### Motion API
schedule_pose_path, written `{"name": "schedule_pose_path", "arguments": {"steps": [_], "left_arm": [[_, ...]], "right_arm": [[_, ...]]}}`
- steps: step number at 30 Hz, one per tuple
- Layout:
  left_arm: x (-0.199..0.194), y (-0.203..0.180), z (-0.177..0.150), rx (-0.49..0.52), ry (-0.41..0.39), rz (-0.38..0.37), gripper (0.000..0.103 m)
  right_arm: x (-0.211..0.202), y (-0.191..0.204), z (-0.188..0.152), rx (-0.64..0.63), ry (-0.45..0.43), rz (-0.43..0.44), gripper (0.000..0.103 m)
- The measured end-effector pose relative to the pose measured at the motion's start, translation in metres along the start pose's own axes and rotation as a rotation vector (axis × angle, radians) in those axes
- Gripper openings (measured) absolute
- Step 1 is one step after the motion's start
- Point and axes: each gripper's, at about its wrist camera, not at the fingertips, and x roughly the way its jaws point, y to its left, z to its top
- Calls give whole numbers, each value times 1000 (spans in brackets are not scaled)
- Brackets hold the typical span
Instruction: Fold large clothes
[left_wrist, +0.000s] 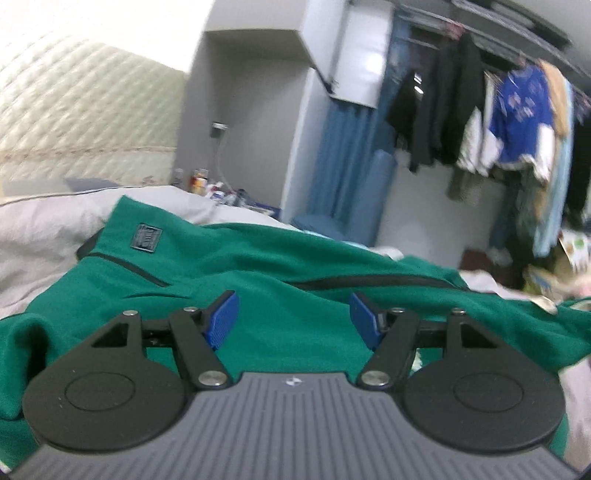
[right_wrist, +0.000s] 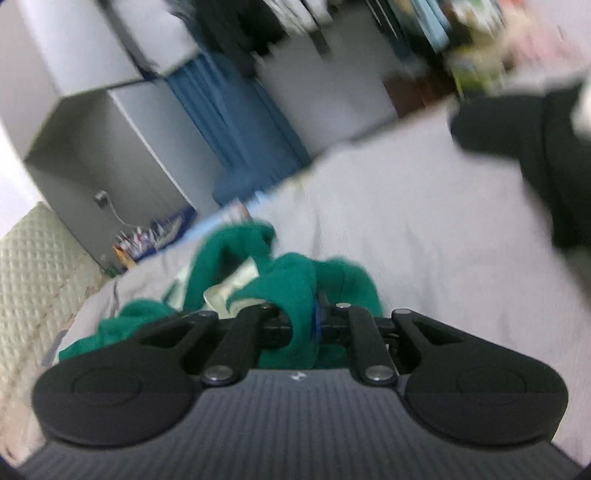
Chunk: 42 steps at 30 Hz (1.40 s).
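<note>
Grey bedspread (right_wrist: 424, 229), green garment (left_wrist: 258, 266), hanging clothes (left_wrist: 480, 122)

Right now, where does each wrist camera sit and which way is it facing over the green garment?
Left wrist: behind the left tool, looking slightly down across the green garment on the grey bedding toward hanging clothes; its blue pads stand apart with nothing between.
Right wrist: behind the right tool, rolled and blurred, looking down across grey bedding; jaws nearly together on a fold of the green garment.
Shared: green garment, bedding, blue curtain.
</note>
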Motion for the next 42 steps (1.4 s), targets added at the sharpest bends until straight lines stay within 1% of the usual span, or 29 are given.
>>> {"name": "schedule_pose_path", "arguments": {"steps": [1, 2, 3, 4, 5, 7, 9, 13, 14, 16, 18, 20, 22, 24, 25, 27, 29, 30, 31, 33, 35, 36, 37, 38, 39, 41, 42], "left_arm": [[0, -6, -1, 19, 8, -12, 72], [1, -12, -1, 34, 18, -25, 72], [2, -19, 0, 51, 35, -44, 72], [3, -25, 1, 60, 42, -57, 72], [4, -32, 1, 64, 45, -70, 72], [7, -46, 5, 59, 57, -113, 72], [12, -64, 9, 65, 71, -147, 72], [43, -102, 33, 100, 127, -233, 72], [57, -114, 42, 116, 159, -255, 72], [91, -135, 60, 148, 251, -291, 72], [125, -154, 73, 179, 341, -324, 72], [158, -172, 83, 208, 410, -359, 72], [190, -188, 91, 240, 476, -358, 71], [222, -206, 91, 263, 577, -369, 71], [238, -212, 89, 275, 630, -362, 71], [268, -226, 79, 312, 744, -285, 70], [290, -236, 67, 333, 837, -251, 70], [300, -241, 61, 352, 878, -222, 70], [307, -244, 56, 376, 904, -192, 70], [317, -254, 45, 469, 934, -121, 70], [318, -258, 35, 530, 950, -93, 68], [317, -260, 32, 556, 949, -81, 64], [313, -258, 31, 569, 933, -64, 34], [309, -257, 33, 563, 879, -16, 9], [304, -251, 40, 522, 824, 28, 9], [293, -241, 53, 450, 749, 51, 8], [285, -234, 63, 393, 705, 48, 8]], "right_arm": [[2, -6, -1, 37, 15, 0, 23], [5, -10, -1, 73, 31, 12, 32], [10, -14, 0, 107, 47, 37, 38], [12, -15, -1, 121, 54, 57, 49], [16, -14, -2, 125, 61, 71, 51], [23, -18, -5, 146, 85, 96, 51], [28, -23, -11, 173, 108, 103, 51], [24, -34, -17, 186, 132, 109, 51], [22, -34, -18, 182, 135, 117, 51], [22, -34, -18, 170, 140, 131, 51], [21, -33, -16, 156, 133, 155, 51], [21, -34, -16, 140, 127, 189, 51], [23, -35, -16, 136, 129, 216, 51], [24, -38, -15, 142, 128, 228, 51], [24, -40, -16, 146, 127, 235, 51], [25, -42, -16, 155, 129, 243, 51], [28, -44, -16, 163, 130, 251, 52], [29, -46, -16, 168, 130, 253, 52], [30, -47, -17, 171, 130, 253, 52], [33, -49, -17, 171, 131, 253, 53], [35, -50, -17, 169, 130, 256, 53], [36, -51, -17, 172, 130, 258, 53], [36, -51, -17, 174, 129, 262, 53], [37, -51, -17, 179, 128, 268, 53], [36, -52, -16, 183, 124, 276, 53], [35, -50, -16, 175, 120, 291, 53], [34, -49, -16, 171, 119, 300, 54]]}}
